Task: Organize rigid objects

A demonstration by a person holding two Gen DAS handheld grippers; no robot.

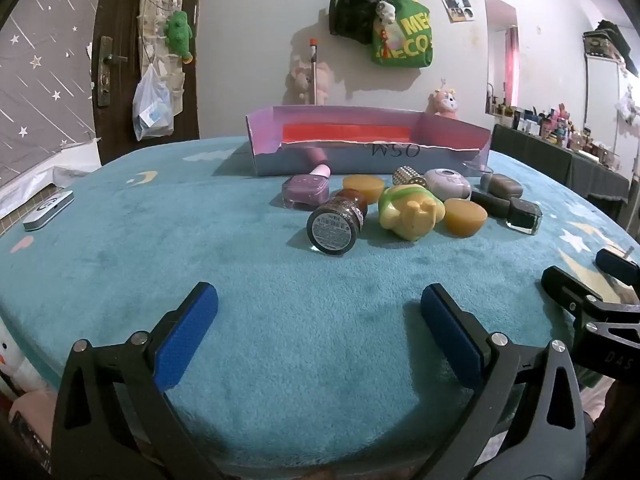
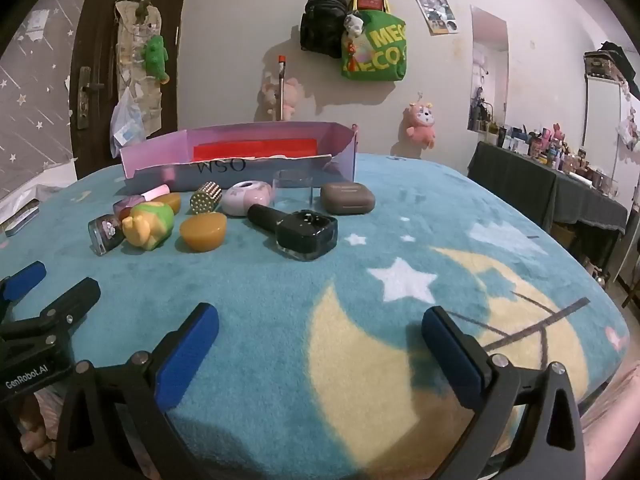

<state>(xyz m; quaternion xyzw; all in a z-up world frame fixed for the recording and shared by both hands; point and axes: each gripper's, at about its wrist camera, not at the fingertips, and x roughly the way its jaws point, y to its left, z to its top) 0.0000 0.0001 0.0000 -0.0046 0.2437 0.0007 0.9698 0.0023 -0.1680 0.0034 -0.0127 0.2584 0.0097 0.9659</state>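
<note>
**Left wrist view: both grippers idle over a teal blanket, clutter lined up by a pink box**

Left wrist view: soft teal fleece blanket (image 1: 160, 248) printed with stars and moons, covering the whole work surface. Left gripper (image 1: 319, 308) low over bare fleece, blue pads spread wide, nothing between them. Right gripper (image 2: 320, 328) likewise gaping wide and empty, hovering above a yellow crescent moon print (image 2: 360, 360).

Farther back, a shallow pink cardboard box (image 1: 368, 142) with a torn front edge and a red strip inside. Just in front of it, a tight cluster of small rigid items: a round jar (image 1: 334, 226) tipped on its side, a yellow-green toy figure (image 1: 410, 210), two amber pucks (image 1: 465, 216), a purple nail polish bottle (image 1: 307, 190), a dark nail polish bottle (image 2: 298, 228) lying flat, a brown earbud case (image 2: 347, 199), a pale lilac round case (image 2: 247, 198), a studded metal cylinder (image 2: 206, 196), perhaps a clear glass (image 2: 293, 190) behind, hard to make out.

Beyond: white wall with a green tote bag (image 1: 404, 34), black backpack (image 1: 354, 10), pink plush toy (image 2: 420, 122), dark door (image 1: 116, 60) at left, crowded dresser (image 2: 560, 160) at right.
</note>
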